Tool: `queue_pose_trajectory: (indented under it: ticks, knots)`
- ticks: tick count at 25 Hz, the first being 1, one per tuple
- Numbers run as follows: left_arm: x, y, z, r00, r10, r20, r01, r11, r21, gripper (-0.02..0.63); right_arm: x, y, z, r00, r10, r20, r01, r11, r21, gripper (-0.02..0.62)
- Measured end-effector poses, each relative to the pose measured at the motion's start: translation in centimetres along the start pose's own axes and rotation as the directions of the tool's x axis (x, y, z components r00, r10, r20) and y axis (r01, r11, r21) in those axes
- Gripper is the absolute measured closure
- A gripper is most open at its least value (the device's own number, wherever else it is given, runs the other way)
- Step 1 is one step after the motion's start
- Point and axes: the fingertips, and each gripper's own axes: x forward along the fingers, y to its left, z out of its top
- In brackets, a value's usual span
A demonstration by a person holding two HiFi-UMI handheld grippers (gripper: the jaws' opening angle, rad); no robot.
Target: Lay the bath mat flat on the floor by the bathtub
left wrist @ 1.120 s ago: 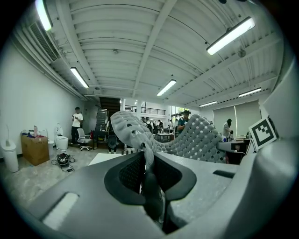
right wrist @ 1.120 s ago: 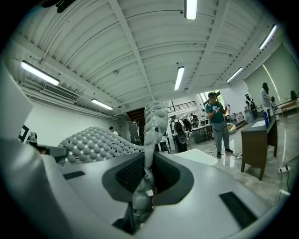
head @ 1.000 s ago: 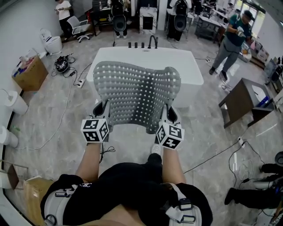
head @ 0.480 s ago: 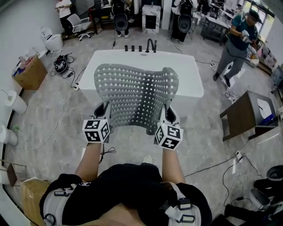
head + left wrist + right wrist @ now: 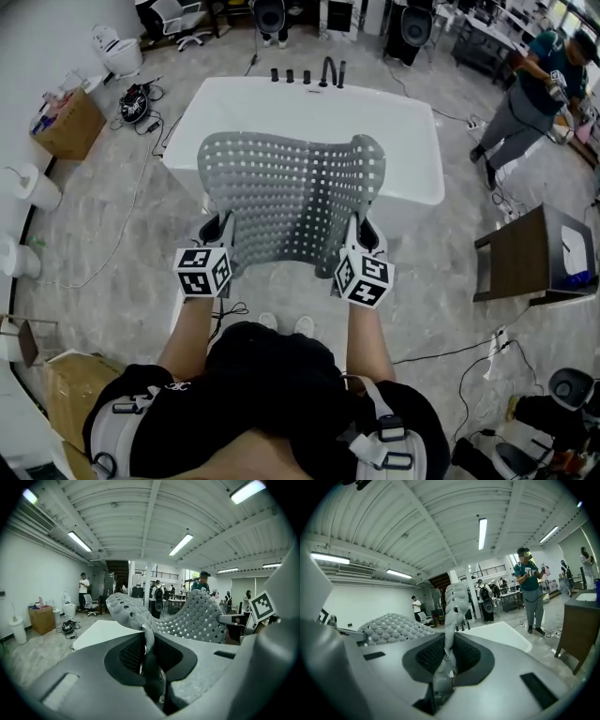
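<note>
A grey perforated bath mat (image 5: 291, 202) is held spread out in the air in front of the white bathtub (image 5: 403, 117), its far edge curling upward. My left gripper (image 5: 217, 236) is shut on the mat's near left corner, and my right gripper (image 5: 359, 236) is shut on its near right corner. In the left gripper view the bath mat (image 5: 187, 618) runs out of the left gripper (image 5: 146, 644) toward the right. In the right gripper view the mat's edge (image 5: 452, 606) rises upright from the right gripper (image 5: 446, 656), and the rest of the mat (image 5: 391, 626) bulges to the left.
The tub's black taps (image 5: 309, 75) stand at its far rim. A cardboard box (image 5: 66, 124) and cables (image 5: 141, 98) lie on the marble floor at left. A dark side table (image 5: 534, 258) stands at right, and a person in a teal shirt (image 5: 539, 89) is beyond it.
The view has shifted so the tub and mat sit slightly nearer and lower in frame. Both grippers keep their hold on the mat's corners. The person at right moved farther right.
</note>
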Motion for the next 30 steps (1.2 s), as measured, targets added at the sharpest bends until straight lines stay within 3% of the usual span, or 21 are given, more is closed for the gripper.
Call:
queue_pose_trajectory:
  ticks: [9,16,20,25,30]
  knots:
    - [4.5,4.2,-5.7,0.985,0.023,-0.173,-0.036,0.996,-0.076,0.557,4.2,-1.0,-5.9,0.987,-0.021,-0.160,0.022,1.000,0.006,0.555]
    - [7.5,5.9,-11.2,0.954,-0.016,-0.300,-0.013,0.995,-0.097,0.557,6.0,-1.8,-12.2,0.950,-0.065,-0.305,0.076,0.997,0.027,0.555]
    - [10.0,6.4,-16.3,0.920,-0.048,-0.389,0.007,0.994,-0.108,0.557,7.6,-2.8,-17.4,0.912,-0.076,-0.404,0.104,0.993,0.047,0.555]
    - [13.1,6.1,-24.7,0.862,-0.088,-0.500,0.021,0.990,-0.139,0.557,9.4,-5.6,-26.0,0.841,-0.110,-0.530,0.140,0.990,0.018,0.555]
    - [16.2,4.3,-35.2,0.778,-0.135,-0.614,0.072,0.989,-0.125,0.557,10.6,-9.0,-36.6,0.762,-0.125,-0.635,0.154,0.988,-0.010,0.555]
